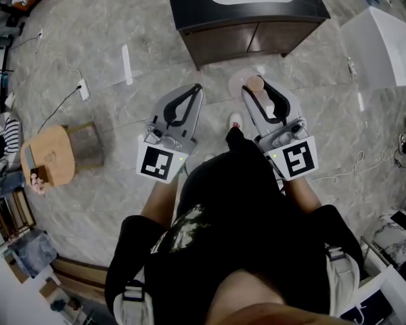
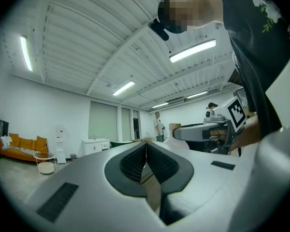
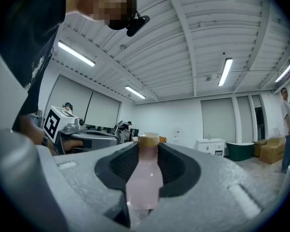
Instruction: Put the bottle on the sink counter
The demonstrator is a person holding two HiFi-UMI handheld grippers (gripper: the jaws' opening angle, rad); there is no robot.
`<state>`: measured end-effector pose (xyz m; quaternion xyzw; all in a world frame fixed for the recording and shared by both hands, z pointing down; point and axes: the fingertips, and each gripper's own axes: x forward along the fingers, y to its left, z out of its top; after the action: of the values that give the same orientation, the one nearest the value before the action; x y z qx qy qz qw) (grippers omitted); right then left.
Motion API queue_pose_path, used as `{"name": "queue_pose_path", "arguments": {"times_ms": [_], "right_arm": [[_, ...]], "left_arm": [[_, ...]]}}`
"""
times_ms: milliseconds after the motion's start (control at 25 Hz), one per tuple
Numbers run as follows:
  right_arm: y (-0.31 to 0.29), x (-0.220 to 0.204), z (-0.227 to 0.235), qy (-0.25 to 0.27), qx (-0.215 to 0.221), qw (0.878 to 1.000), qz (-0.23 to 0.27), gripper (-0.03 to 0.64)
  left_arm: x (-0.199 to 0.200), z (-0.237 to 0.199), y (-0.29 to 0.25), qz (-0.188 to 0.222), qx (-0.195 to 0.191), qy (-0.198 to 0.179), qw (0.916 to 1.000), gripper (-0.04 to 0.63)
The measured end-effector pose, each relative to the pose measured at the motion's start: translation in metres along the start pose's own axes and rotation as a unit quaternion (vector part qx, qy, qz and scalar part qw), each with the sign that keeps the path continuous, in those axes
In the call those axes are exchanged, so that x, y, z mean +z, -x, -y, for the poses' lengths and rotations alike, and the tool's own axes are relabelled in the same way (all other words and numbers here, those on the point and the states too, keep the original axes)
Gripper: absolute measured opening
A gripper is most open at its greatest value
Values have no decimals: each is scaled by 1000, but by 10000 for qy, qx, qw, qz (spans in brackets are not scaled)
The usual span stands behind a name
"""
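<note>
A pale pink bottle [image 3: 145, 180] with a tan cap stands upright between the dark pads of my right gripper [image 3: 148, 148], which is shut on it. From the head view the bottle's cap [image 1: 255, 83] shows at the tip of the right gripper [image 1: 257, 89], held level in front of the person. My left gripper [image 1: 197, 88] is alongside it, shut, with nothing between its jaws; in its own view the left gripper [image 2: 146, 145] has its pads closed together. A dark sink counter [image 1: 184, 9] with a white basin stands just ahead on the floor.
A round wooden stool [image 1: 51, 156] stands at the left, with a power strip and cable [image 1: 83, 89] on the tiled floor. A white box [image 1: 386, 46] sits at the right. A person [image 2: 157, 127] stands far off. An orange sofa [image 2: 20, 145] lines the far wall.
</note>
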<state>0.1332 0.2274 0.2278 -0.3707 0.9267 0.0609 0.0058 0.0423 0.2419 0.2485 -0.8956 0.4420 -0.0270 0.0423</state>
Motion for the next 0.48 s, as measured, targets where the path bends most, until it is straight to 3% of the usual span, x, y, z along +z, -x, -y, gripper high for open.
{"name": "queue_pose_path", "arguments": {"times_ms": [480], "right_arm": [[-51,-12,116,20,564,9984,21,117]], "left_arm": [[4,-36,-118,-78,474,-72,9988,14]]}}
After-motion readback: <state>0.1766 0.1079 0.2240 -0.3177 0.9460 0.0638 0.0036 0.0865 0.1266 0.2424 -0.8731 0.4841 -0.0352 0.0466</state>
